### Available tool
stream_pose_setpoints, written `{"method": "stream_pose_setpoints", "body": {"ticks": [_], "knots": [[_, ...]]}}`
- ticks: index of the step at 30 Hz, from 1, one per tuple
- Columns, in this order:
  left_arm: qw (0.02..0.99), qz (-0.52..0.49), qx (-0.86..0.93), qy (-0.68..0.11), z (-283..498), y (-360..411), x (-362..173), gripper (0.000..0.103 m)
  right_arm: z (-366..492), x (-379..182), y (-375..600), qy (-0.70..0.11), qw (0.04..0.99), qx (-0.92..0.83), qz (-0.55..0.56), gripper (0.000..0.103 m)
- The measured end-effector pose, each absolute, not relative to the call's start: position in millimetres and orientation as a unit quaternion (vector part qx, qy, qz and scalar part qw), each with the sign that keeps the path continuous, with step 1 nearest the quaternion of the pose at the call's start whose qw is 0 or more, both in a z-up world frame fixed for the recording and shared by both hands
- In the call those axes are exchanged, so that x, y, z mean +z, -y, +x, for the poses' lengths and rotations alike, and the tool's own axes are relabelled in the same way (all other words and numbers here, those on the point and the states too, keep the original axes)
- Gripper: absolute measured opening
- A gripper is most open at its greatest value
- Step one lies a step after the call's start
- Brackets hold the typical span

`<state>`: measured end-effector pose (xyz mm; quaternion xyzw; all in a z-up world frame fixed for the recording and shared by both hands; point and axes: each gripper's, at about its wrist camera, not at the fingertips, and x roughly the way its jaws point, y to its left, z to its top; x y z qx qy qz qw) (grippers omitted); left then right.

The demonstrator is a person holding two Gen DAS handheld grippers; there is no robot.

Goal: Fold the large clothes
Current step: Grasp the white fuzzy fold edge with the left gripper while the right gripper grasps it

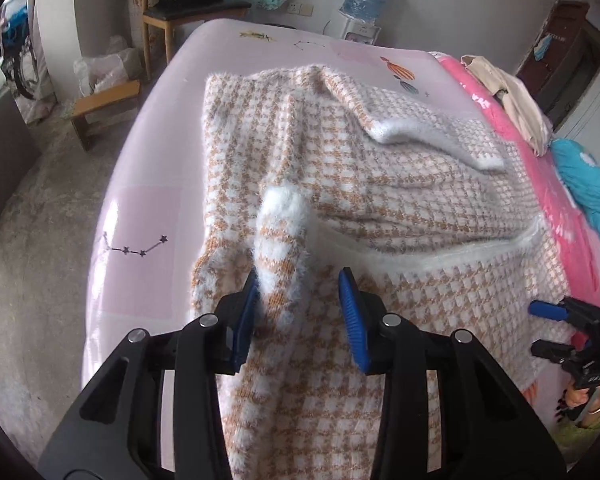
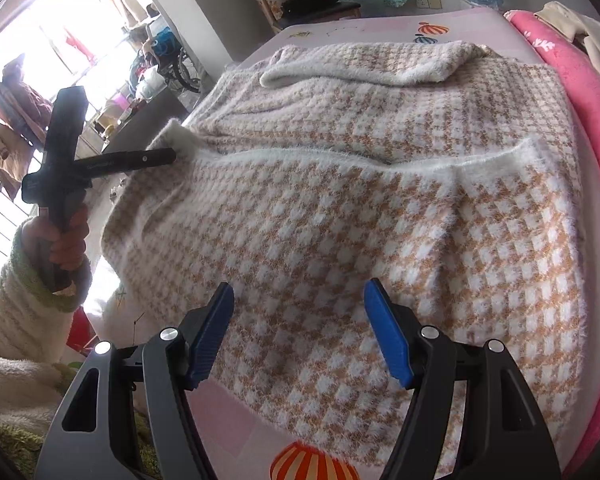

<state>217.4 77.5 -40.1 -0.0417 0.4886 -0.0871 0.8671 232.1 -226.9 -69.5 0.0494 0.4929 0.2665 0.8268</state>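
We see the sweater (image 1: 380,184) on the bed (image 1: 148,216); its cuff (image 1: 280,216) sits between our left gripper's (image 1: 300,280) parted fingers, unclamped. Our right gripper (image 2: 298,300) hovers above the sweater, its 2 fingers apart.

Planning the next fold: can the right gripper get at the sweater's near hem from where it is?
Probably yes. The right gripper hangs open just above the sweater, nothing lies between, and the left gripper works the far sleeve cuff.

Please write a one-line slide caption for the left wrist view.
Left gripper lifts a sleeve cuff of the checked sweater spread on the bed.
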Motion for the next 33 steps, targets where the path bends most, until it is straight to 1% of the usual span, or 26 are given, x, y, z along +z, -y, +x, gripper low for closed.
{"method": "stream_pose_setpoints", "body": {"ticks": [2, 6, 10, 16, 21, 23, 25, 27, 29, 33], "knots": [[0.869, 0.001, -0.063, -0.492, 215, -69, -42, 0.033, 229, -63, 243, -0.483, 0.836, 0.253, 0.066, 0.066], [0.861, 0.046, -0.027, -0.507, 213, -57, -54, 0.031, 227, -52, 287, -0.461, 0.856, 0.208, 0.107, 0.066], [0.862, 0.051, -0.012, -0.504, 213, -54, -57, 0.031, 239, -49, 324, -0.456, 0.866, 0.163, 0.122, 0.066], [0.864, 0.043, 0.001, -0.502, 213, -54, -59, 0.033, 276, -53, 338, -0.462, 0.865, 0.153, 0.12, 0.066], [0.866, 0.037, 0.008, -0.498, 212, -53, -60, 0.033, 287, -71, 338, -0.484, 0.855, 0.138, 0.122, 0.056], [0.867, 0.033, 0.009, -0.498, 211, -55, -60, 0.033, 282, -70, 336, -0.488, 0.853, 0.141, 0.119, 0.047], [0.866, 0.032, 0.01, -0.498, 211, -55, -60, 0.033, 275, -66, 334, -0.494, 0.846, 0.159, 0.122, 0.044], [0.866, 0.03, 0.011, -0.499, 211, -55, -60, 0.032, 268, -61, 328, -0.494, 0.848, 0.163, 0.105, 0.043], [0.867, 0.029, 0.012, -0.498, 211, -56, -61, 0.032, 270, -60, 325, -0.498, 0.849, 0.154, 0.087, 0.039], [0.867, 0.023, 0.013, -0.498, 211, -56, -60, 0.032, 288, -71, 325, -0.514, 0.843, 0.137, 0.082, 0.033]]}}
